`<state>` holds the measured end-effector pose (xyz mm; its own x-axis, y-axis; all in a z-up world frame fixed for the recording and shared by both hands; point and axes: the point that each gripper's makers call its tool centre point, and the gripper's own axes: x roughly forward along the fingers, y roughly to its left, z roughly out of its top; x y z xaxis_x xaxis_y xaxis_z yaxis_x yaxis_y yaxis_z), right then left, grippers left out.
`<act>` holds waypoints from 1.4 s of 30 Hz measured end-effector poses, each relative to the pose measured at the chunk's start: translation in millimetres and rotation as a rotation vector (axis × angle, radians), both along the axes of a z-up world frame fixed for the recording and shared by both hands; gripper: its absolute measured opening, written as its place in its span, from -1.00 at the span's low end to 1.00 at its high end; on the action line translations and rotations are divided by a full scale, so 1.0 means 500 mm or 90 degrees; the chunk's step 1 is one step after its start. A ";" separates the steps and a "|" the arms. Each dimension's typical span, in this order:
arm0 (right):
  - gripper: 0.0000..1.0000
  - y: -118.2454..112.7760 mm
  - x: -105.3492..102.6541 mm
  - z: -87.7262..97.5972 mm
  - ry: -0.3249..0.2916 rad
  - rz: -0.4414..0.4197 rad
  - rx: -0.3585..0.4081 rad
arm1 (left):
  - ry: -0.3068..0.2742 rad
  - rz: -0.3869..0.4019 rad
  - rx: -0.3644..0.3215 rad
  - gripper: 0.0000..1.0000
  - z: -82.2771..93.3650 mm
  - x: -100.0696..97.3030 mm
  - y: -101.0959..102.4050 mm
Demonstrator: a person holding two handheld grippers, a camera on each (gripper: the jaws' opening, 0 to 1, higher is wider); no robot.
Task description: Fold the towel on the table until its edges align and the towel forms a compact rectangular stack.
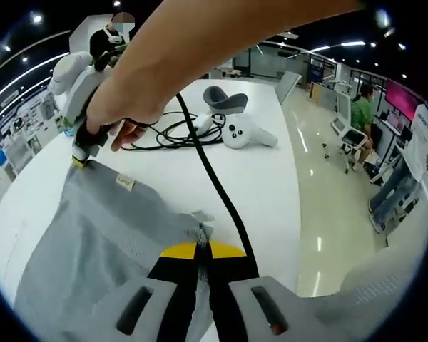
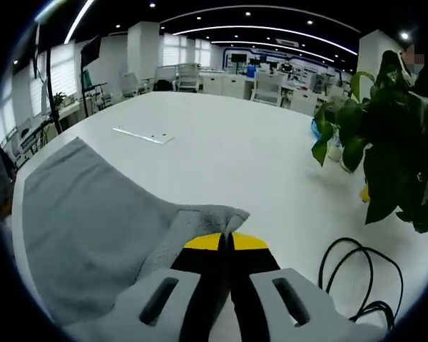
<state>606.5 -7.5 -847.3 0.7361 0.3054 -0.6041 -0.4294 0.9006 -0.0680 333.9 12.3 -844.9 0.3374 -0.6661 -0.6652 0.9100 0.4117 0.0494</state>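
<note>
A grey towel [image 1: 93, 235] lies spread on the white table [image 1: 271, 185], with a small tag near its far edge. My left gripper [image 1: 203, 248] is shut on the towel's near corner, and the cloth bunches between the yellow tips. At the towel's far corner, a hand holds my right gripper [image 1: 80, 160], pinching the edge. In the right gripper view, my right gripper [image 2: 225, 241] is shut on a folded-up corner of the towel [image 2: 85, 221], which stretches away to the left over the table [image 2: 235, 149].
A black cable [image 1: 214, 185] runs from the hand across the table. Two white controllers [image 1: 246, 132], a grey device [image 1: 225, 96] and looped cables lie beyond. A leafy plant [image 2: 392, 149], a cable loop [image 2: 357, 278] and a white strip [image 2: 143, 135] stand on the table's other side.
</note>
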 end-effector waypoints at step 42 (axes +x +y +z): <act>-0.99 0.208 0.008 0.219 -0.068 0.047 0.030 | -0.103 0.145 -0.088 -0.93 0.217 0.009 0.238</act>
<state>610.5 96.3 -737.6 0.7699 0.3867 -0.5077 -0.4868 0.8702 -0.0755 338.4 131.5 -736.5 0.5817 -0.6416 -0.5000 0.7790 0.6163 0.1153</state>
